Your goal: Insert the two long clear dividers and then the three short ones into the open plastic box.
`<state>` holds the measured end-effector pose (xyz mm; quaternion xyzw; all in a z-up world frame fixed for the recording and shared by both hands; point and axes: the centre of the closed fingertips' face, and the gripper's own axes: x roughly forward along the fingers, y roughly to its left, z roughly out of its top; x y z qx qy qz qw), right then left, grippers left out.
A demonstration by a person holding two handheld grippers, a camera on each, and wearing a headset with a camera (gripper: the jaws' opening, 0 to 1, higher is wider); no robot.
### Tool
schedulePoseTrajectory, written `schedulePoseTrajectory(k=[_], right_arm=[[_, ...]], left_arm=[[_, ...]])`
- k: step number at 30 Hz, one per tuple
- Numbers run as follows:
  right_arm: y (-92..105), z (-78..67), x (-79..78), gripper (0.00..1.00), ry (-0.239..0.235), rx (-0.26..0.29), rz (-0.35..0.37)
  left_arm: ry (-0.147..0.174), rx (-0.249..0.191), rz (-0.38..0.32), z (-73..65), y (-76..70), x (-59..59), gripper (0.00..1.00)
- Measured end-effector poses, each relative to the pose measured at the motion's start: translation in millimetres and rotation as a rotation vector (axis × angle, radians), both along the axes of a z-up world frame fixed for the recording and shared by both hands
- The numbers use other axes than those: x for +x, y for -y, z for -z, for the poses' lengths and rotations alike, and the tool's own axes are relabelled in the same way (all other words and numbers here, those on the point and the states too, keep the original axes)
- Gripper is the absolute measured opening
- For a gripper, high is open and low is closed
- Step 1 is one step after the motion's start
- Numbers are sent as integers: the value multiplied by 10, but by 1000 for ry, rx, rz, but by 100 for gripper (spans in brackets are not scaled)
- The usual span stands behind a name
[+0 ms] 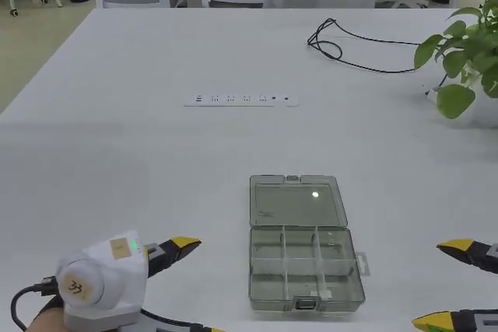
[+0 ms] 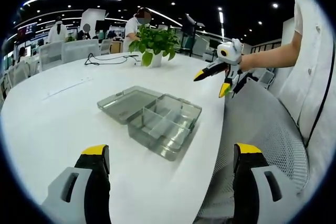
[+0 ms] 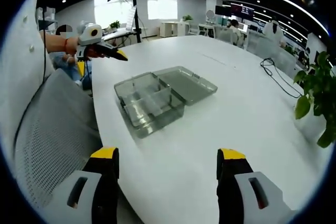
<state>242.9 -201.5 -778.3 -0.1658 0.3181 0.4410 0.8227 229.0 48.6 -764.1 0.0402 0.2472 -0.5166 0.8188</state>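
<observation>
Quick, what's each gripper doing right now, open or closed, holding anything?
Left gripper: open, holding nothing.
Right gripper: open, holding nothing.

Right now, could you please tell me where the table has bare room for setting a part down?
The widest bare stretch of table lies between the power strip and the open plastic box. Strips are also free between the box and the left gripper, and between it and the right gripper. The far right is crowded by the cable and plant.
</observation>
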Motion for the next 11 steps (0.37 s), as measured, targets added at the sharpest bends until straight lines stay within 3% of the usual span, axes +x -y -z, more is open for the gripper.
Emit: schedulePoseTrajectory(k=[11], right_arm=[[-48,-4,11,78,0,1,-11]], left_arm=[[-3,3,5,22,-1,-11,100]])
